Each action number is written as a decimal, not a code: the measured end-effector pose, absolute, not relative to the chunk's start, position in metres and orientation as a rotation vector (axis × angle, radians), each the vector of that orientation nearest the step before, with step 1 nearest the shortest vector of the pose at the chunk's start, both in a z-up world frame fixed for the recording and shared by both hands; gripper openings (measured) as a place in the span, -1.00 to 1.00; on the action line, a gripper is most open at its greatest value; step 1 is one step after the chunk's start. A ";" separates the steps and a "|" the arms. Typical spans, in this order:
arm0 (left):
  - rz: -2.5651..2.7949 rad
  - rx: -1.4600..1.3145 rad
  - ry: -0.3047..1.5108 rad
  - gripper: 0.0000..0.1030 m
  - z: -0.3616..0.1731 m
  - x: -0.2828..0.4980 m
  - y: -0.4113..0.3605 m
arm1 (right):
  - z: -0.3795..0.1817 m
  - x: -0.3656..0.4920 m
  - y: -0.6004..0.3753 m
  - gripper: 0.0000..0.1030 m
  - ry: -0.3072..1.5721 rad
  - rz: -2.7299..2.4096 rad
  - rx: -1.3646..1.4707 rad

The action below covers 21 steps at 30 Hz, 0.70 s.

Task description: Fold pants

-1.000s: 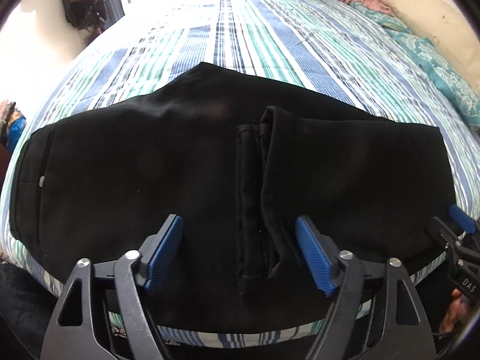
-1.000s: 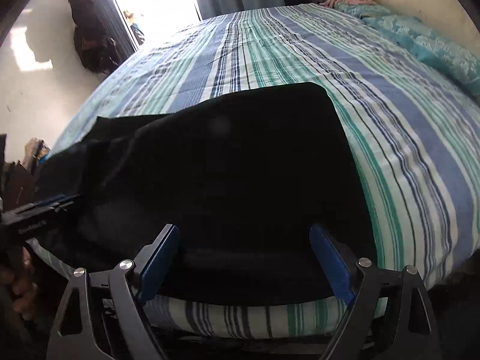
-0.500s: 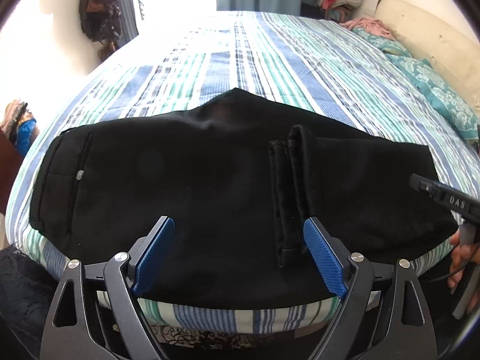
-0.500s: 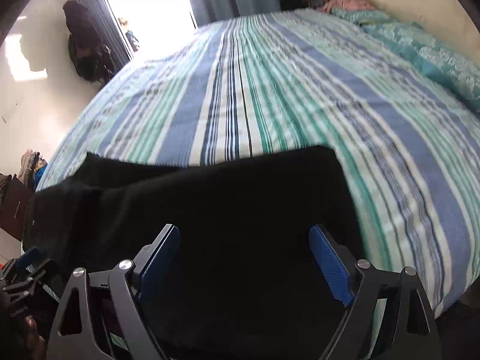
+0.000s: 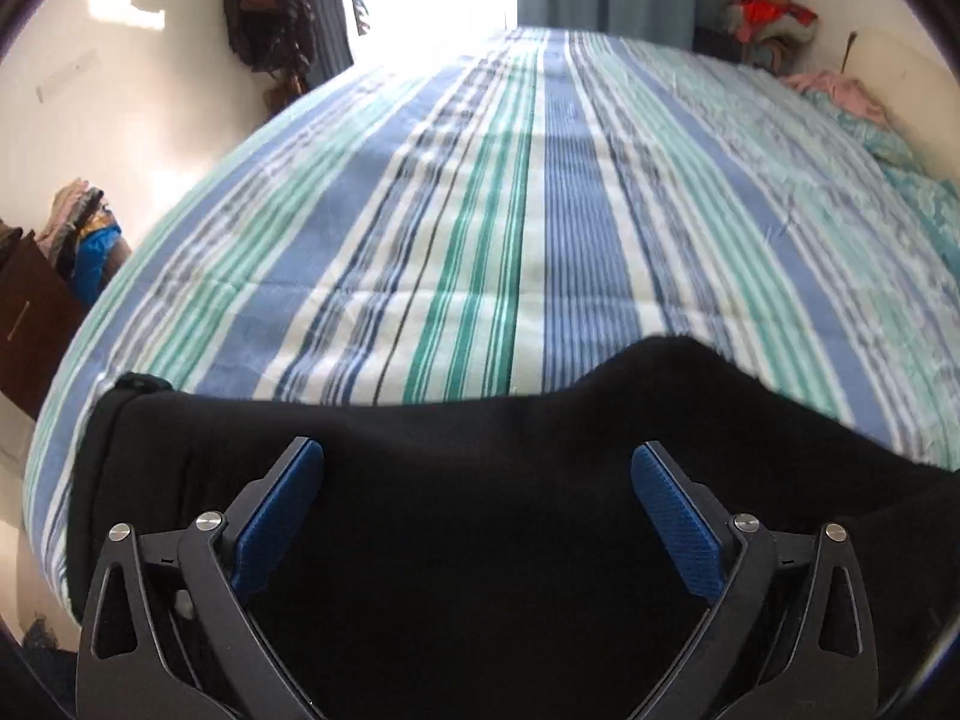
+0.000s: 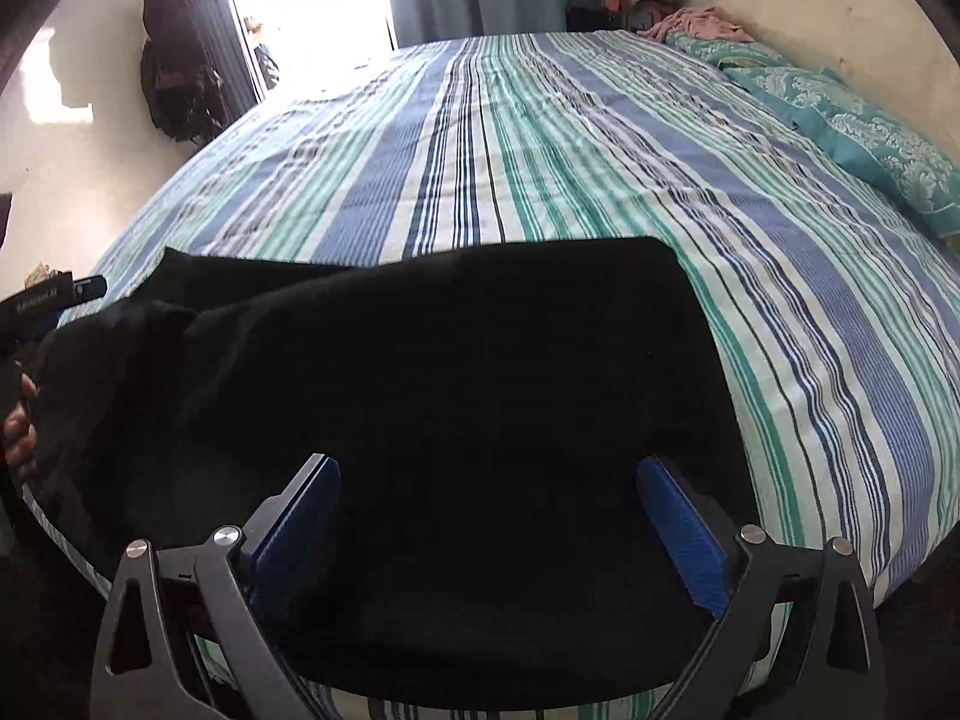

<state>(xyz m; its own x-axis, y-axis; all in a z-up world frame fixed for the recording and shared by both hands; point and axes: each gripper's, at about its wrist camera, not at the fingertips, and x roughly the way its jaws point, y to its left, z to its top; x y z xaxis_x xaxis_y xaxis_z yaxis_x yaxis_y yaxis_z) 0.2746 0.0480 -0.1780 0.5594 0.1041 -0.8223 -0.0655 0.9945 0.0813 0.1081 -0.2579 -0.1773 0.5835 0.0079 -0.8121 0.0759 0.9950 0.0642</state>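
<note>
Left wrist view: one pair of black pants is lying along the near edge of the striped bed, spanning beneath the left gripper, whose two fingers are standing spread. The right gripper is likewise hovering spread above the fabric.

Beyond the black folded fabric pants lying along the near edge, the blue, green and white striped bedsheet stretches bare to the far curtains, giving open passage over the whole middle of the bed. Obstacles stand only at the margins: teal patterned pillows with pink crumpled clothing along the right side, and dark bags hanging on the wall at the left.
</note>
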 end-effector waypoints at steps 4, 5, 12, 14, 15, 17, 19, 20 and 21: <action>0.102 0.128 0.887 0.99 -0.189 0.258 0.040 | -0.186 0.107 -0.249 1.00 0.924 -0.044 0.036; 0.114 0.150 0.889 0.99 -0.190 0.258 0.037 | -0.186 0.105 -0.250 1.00 0.917 -0.043 0.043; 0.109 0.145 0.896 0.99 -0.188 0.256 0.038 | -0.188 0.104 -0.249 1.00 0.911 -0.047 0.025; 0.114 0.154 0.895 0.99 -0.189 0.258 0.037 | -0.188 0.104 -0.248 1.00 0.909 -0.052 0.022; 0.114 0.154 0.896 0.99 -0.190 0.260 0.037 | -0.187 0.104 -0.248 1.00 0.909 -0.052 0.021; 0.112 0.150 0.899 0.99 -0.190 0.260 0.036 | -0.187 0.104 -0.248 1.00 0.907 -0.049 0.020; 0.114 0.155 0.898 0.99 -0.190 0.260 0.035 | -0.188 0.103 -0.248 1.00 0.904 -0.046 0.016; 0.114 0.154 0.898 0.99 -0.190 0.260 0.035 | -0.188 0.103 -0.248 1.00 0.905 -0.046 0.016; 0.114 0.152 0.901 0.99 -0.190 0.261 0.035 | -0.188 0.104 -0.248 1.00 0.908 -0.046 0.016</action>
<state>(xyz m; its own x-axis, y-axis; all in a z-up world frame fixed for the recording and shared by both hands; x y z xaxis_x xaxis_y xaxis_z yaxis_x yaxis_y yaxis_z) 0.2608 0.0354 -0.1901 0.6163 0.1621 -0.7706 -0.0343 0.9832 0.1794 0.1041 -0.2485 -0.1876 0.6147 -0.0333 -0.7881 0.0473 0.9989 -0.0054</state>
